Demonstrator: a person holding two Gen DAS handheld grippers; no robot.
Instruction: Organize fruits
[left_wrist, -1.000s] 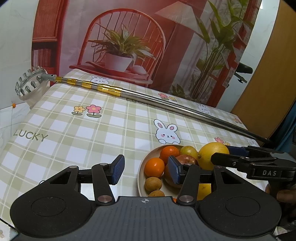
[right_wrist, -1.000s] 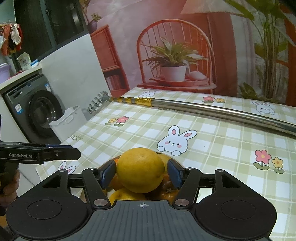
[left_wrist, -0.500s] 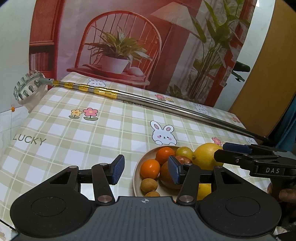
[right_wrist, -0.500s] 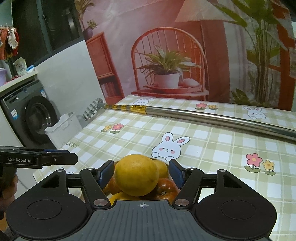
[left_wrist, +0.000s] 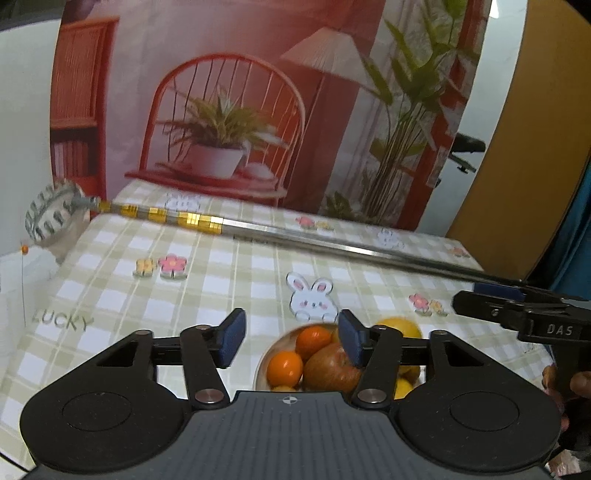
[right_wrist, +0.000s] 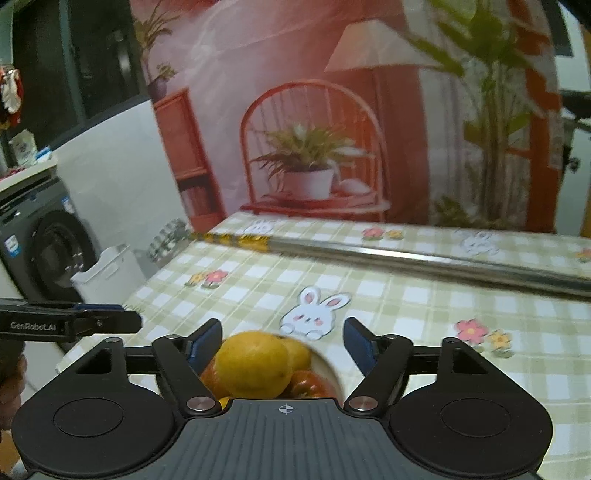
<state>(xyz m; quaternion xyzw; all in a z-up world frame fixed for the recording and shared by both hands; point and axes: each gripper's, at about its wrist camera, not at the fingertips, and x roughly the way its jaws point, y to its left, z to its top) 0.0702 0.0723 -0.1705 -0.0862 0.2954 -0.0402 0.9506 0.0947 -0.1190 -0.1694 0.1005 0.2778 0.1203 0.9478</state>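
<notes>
bowl (left_wrist: 260, 373): one, bottom centre of both views, on the table
oranges (left_wrist: 285, 367): two
apple (left_wrist: 330, 365): one
lemon (right_wrist: 253, 363): one, on top
left gripper (left_wrist: 291, 338): spread, holding nothing
right gripper (right_wrist: 282, 341): spread, holding nothing

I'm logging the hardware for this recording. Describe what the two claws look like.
Both are matte black plastic. The left claw and right claw each have two angular linkage fingers with silver pivot screws, blue pads at the tips, two round discs and a ribbed centre plate with a crosshair. Side lettering reads "GenRobot.AI" on the left, "DAS" on the right.
</notes>
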